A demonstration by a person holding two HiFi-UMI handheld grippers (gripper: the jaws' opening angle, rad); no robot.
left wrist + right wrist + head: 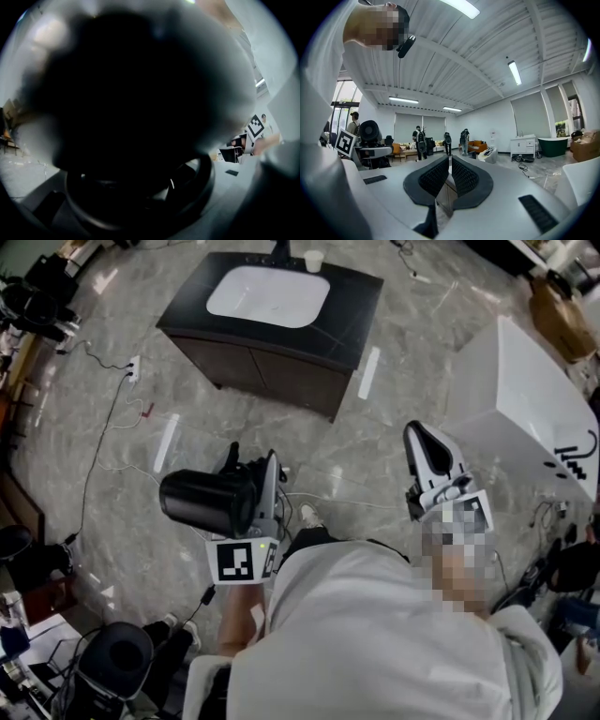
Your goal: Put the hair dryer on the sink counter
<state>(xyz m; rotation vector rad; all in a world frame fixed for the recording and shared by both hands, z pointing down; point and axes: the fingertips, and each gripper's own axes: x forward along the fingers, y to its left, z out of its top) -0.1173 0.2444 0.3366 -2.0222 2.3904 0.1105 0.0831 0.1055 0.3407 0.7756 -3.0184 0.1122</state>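
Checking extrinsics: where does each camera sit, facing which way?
Head view: on the head, facing steeply down at sink counter and both grippers; white clothing shows.
Left gripper view: on left gripper, filled by held hair dryer.
Right gripper view: on right gripper, level across room; shut jaws, white clothing show.
Shared: hair dryer in all three.

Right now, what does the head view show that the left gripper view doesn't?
Head view only: the sink counter with its white basin and a cup, plus a white tub to the right.
Left gripper view only: a strip of ceiling and some far-off dark furniture, too small to tell apart.
Both: the black dryer, held in the left gripper and filling nearly all of that gripper's view. Also the right gripper, of which the left gripper view catches only the marker cube.
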